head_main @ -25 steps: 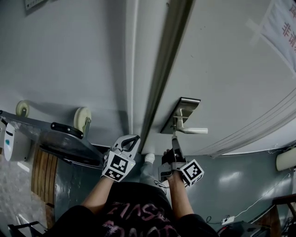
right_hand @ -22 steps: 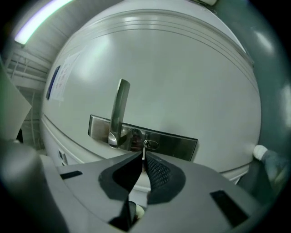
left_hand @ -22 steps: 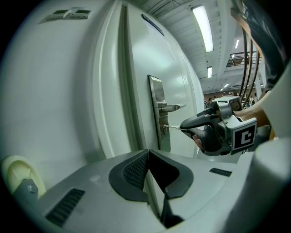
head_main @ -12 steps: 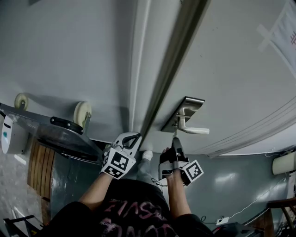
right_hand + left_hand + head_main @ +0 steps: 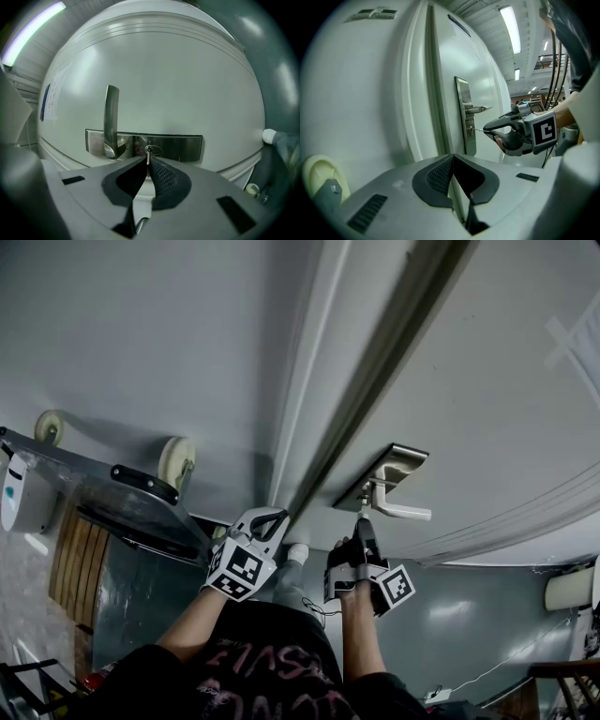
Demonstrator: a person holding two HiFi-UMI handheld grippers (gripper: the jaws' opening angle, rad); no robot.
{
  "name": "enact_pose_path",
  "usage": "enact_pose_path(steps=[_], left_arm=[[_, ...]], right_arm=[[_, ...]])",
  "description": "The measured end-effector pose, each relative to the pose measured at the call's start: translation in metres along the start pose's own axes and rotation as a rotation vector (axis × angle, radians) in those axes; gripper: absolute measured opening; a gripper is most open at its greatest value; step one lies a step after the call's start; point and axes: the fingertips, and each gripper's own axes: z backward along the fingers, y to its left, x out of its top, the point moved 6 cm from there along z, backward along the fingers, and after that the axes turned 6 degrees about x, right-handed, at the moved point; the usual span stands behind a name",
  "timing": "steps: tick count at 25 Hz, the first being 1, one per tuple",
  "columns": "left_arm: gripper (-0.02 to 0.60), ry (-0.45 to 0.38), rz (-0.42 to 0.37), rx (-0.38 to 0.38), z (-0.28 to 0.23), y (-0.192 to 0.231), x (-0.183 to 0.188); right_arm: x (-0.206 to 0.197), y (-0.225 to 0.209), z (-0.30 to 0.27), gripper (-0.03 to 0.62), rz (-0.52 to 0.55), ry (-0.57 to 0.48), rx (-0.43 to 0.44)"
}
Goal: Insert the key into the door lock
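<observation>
1. A pale grey wall (image 5: 141, 352) fills the space ahead of the left gripper (image 5: 272, 518) and to its left.
2. Left of that gripper stands a dark cart (image 5: 112, 517), with two cream wheels (image 5: 174, 463) close to the wall.
3. Further left, under the cart's edge, lie wooden slats (image 5: 80, 582).
4. The floor (image 5: 469, 615) to the right of the right gripper (image 5: 364, 524) is grey and glossy, with pale patches of reflected light.
5. A sheet (image 5: 581, 329) is taped up high, far above and to the right of the right gripper.
6. In the left gripper view, strip lights (image 5: 510, 28) glow on the ceiling above the right gripper, and a lit hall opens behind it.
</observation>
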Motion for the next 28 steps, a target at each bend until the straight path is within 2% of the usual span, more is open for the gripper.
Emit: enact_pose_path(steps=[10, 28], left_arm=[[0.012, 0.015, 0.009, 0.001, -0.005, -0.001, -0.005], [0.012, 0.038, 0.031, 0.018, -0.010, 0.005, -0.011]], right_arm=[[0.004, 0.000, -0.009, 0.078, -0.033, -0.015, -0.007], [0.007, -0.004, -0.021, 0.079, -0.028, -0.015, 0.015]])
